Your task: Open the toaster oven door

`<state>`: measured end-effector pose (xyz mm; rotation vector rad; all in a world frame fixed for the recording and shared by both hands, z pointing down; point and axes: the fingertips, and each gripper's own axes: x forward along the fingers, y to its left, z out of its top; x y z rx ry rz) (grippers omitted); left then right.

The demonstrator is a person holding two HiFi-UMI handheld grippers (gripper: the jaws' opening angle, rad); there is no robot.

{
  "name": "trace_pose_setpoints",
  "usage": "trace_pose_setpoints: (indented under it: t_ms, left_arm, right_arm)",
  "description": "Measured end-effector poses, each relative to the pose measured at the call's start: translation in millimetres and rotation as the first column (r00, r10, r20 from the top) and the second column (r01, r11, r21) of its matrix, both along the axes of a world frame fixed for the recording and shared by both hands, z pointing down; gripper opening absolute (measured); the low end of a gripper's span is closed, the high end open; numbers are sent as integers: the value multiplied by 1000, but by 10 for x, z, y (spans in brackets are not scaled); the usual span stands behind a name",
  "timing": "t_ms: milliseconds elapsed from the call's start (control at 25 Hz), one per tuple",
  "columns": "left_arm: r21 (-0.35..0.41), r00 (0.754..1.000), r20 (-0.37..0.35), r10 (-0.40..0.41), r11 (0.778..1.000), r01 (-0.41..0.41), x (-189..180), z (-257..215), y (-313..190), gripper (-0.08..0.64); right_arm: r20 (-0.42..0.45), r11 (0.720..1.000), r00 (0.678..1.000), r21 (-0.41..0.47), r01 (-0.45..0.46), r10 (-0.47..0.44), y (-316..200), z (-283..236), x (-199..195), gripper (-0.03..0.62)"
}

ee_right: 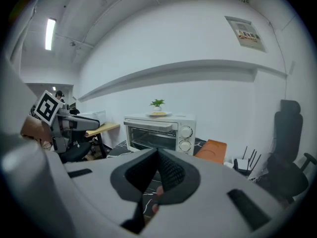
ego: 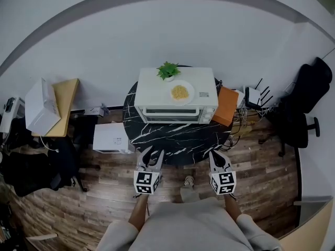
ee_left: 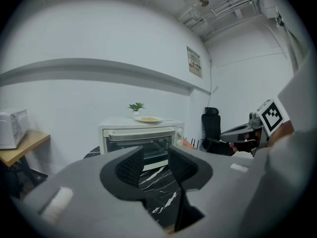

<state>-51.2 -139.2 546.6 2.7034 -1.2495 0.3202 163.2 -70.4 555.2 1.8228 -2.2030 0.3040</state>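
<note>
Head view: The white box-shaped toaster oven [ego: 176, 102] stands at the upper centre of the frame, on the far part of the round black marble-patterned surface [ego: 178, 137]. Its glass door [ego: 171, 114] faces the bottom of the frame and is closed. A small green potted plant [ego: 168, 70] and a white plate of yellow food [ego: 181, 92] rest on the oven top. The left tool [ego: 153, 153] and the right tool [ego: 218, 157] are at the lower centre, over the near edge of the surface. Both point toward the oven and are well apart from it. The left tool is lower left of the door and the right tool is lower right.

Left gripper view: The left tool's jaws stand wide apart with nothing between them. The oven is at centre frame, directly above and beyond the jaw gap, with the door shut. The black surface shows through the gap. The right tool's marker cube appears at the right edge.

Right gripper view: The right tool's jaws meet at their tips and hold nothing. The oven sits at centre frame, just above the jaw tips and clear of them, with the door closed.
</note>
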Motion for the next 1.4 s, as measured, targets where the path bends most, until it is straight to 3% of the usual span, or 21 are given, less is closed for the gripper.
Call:
trace_pose_setpoints:
  t_ms: [360,800,1400]
  left_arm:
    - [-8,998,17,-65,998,65,250,3,-399,155]
    - [-19,994,29,-106,994,106,386,21,-694,155]
    - [-58,1000,0,-20,998,20,405,149,-948,156]
  right_arm:
    - [16,998,997,-14,69,-69,-529,53,267,12]
    - [33,989,990,-39,140,-139,-899,180,327,12]
    - [18,995,997,-69,73,-72,-976,229,180,12]
